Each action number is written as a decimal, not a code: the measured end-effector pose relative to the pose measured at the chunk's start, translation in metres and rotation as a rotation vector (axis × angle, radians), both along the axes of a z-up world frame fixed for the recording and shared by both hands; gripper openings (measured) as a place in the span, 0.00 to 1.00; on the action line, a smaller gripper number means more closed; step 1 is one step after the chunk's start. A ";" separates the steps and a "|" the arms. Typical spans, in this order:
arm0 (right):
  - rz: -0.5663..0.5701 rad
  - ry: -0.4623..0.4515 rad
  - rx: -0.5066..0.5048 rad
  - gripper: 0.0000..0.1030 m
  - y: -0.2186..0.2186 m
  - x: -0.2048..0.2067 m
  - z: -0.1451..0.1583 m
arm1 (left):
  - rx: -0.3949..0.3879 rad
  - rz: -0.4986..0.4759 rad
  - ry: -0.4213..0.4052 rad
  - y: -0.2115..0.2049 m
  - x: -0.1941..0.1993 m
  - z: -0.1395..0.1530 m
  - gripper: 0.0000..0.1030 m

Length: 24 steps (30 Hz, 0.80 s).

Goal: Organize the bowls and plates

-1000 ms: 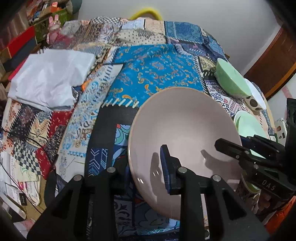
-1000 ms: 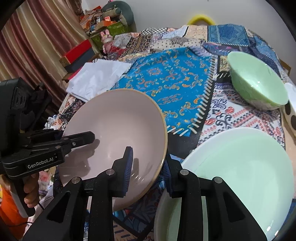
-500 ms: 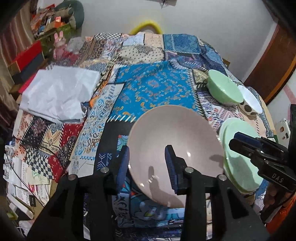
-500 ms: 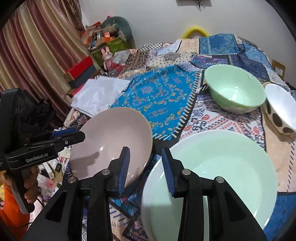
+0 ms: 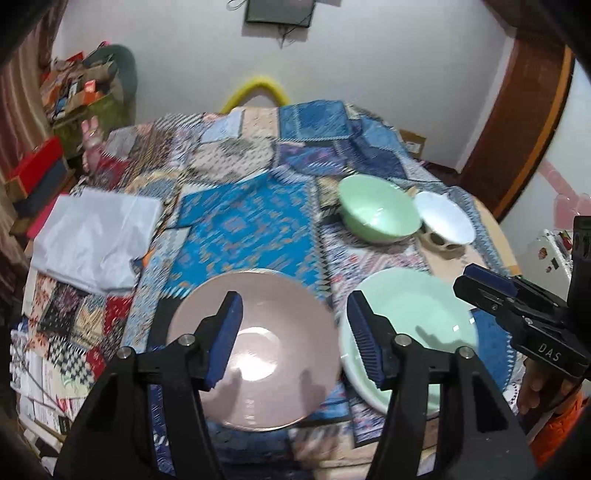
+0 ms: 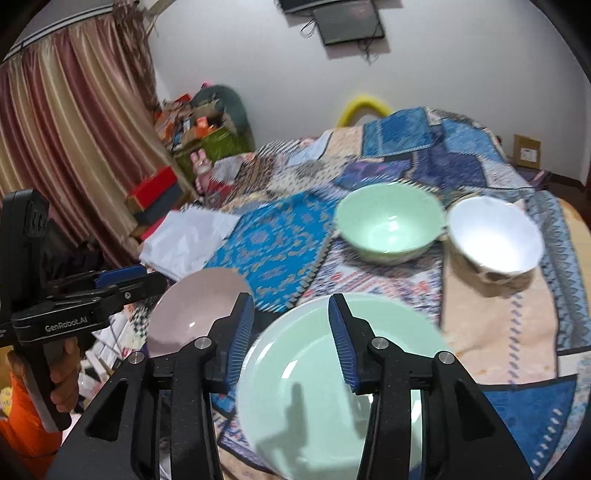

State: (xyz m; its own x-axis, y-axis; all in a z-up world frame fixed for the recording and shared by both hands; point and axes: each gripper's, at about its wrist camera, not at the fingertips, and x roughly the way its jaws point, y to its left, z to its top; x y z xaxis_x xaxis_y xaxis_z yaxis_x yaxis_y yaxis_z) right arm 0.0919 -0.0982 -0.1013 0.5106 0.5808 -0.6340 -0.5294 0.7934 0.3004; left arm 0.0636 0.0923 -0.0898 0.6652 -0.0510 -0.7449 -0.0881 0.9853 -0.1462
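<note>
The pink plate (image 5: 255, 354) and the pale green plate (image 5: 410, 325) look like glazed ceramic, smooth and glossy, each catching bright light spots. The green bowl (image 6: 388, 225) and white bowl (image 6: 495, 236) share that shiny glaze. Beneath them lies a patchwork cloth (image 5: 243, 225), woven and matt. A white sheet (image 5: 92, 243) looks like crinkled paper or thin plastic. The gripper fingers (image 5: 225, 336) are matt black plastic with ribbed blue pads and small metal screws.

A cluttered home room: patchwork-covered table (image 5: 236, 155), striped curtains (image 6: 74, 129), wall-mounted screen (image 6: 347, 22), stacked boxes (image 6: 155, 195).
</note>
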 end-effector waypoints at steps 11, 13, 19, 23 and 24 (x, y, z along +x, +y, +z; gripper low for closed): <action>-0.119 -0.036 -0.001 0.38 -0.059 0.020 0.009 | -0.039 -0.077 0.010 -0.053 0.056 0.009 0.58; -0.129 -0.033 -0.002 0.38 -0.063 0.026 0.008 | -0.033 -0.085 0.015 -0.060 0.067 0.007 0.58; -0.141 -0.015 -0.005 0.38 -0.063 0.052 -0.004 | -0.024 -0.087 0.054 -0.066 0.109 -0.008 0.58; -0.141 0.018 -0.015 0.38 -0.057 0.074 -0.019 | -0.027 -0.083 0.087 -0.064 0.135 -0.024 0.58; -0.141 0.025 -0.016 0.38 -0.057 0.078 -0.022 | -0.029 -0.082 0.098 -0.063 0.142 -0.030 0.58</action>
